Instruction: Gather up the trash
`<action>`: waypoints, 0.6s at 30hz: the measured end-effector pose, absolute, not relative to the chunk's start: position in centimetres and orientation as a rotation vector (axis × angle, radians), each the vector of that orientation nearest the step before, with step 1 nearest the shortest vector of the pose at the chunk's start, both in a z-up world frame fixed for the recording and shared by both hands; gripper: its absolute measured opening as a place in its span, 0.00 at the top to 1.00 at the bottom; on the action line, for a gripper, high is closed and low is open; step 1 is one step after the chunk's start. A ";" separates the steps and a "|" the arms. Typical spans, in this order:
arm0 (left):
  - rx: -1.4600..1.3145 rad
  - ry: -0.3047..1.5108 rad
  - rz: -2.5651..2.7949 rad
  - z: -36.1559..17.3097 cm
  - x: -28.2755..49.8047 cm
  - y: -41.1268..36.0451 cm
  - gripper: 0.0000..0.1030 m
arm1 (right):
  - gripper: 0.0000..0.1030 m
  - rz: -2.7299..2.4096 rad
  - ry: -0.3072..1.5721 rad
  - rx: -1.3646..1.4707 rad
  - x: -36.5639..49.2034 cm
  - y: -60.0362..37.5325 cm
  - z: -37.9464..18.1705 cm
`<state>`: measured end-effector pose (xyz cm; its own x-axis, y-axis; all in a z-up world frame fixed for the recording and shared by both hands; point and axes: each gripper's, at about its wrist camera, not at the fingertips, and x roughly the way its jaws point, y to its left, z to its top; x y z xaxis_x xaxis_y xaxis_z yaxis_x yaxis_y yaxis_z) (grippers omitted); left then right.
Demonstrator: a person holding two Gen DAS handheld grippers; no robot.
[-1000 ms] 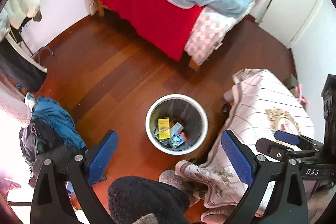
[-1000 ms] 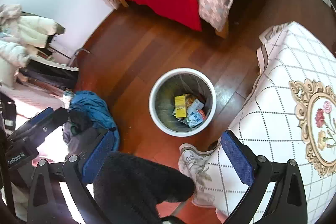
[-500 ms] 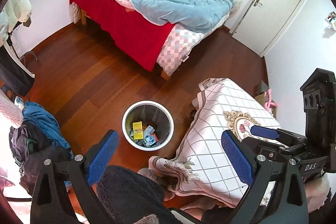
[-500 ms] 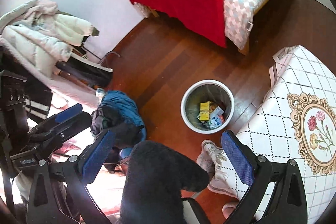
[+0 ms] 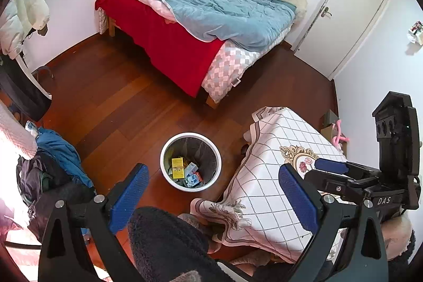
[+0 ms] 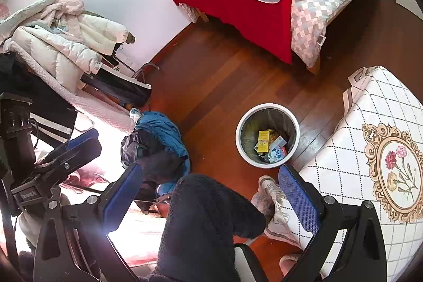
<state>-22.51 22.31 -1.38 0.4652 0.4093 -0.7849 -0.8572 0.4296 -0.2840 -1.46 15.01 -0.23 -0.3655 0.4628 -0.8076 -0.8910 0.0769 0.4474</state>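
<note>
Both views pulled up and back from bin (image 5: 190,161); left tool (image 5: 211,192) and right tool (image 6: 208,192) spread, empty; cartons (image 6: 269,146) binned, collection likely done.

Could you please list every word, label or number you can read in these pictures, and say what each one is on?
"DAS": on the right gripper body, in the left wrist view.
Label on the left gripper body, in the right wrist view: too blurred to read.
Print on the yellow box and cartons in the bin: too small to read.
</note>
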 end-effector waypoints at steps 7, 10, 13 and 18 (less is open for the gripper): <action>-0.750 0.697 0.884 -1.5 -22.9 22.4 0.03 | 0.00 1.554 1.233 -0.515 -1.7 15.5 -0.4; -0.746 0.703 0.898 -1.6 -22.9 22.5 0.03 | 0.00 1.546 1.219 -0.528 -1.8 15.6 -0.5; -0.749 0.704 0.901 -1.8 -23.0 22.5 0.01 | 0.00 1.542 1.224 -0.525 -1.6 15.7 -0.6; -0.761 0.705 0.897 -2.2 -23.0 22.6 0.00 | 0.00 1.537 1.229 -0.535 -1.6 15.8 -0.9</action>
<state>-23.01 22.59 -2.20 0.4452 0.4127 -0.7947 -0.8699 0.4099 -0.2744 -1.59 15.80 -0.92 -0.3518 0.4430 -0.8246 -0.9020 0.0753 0.4252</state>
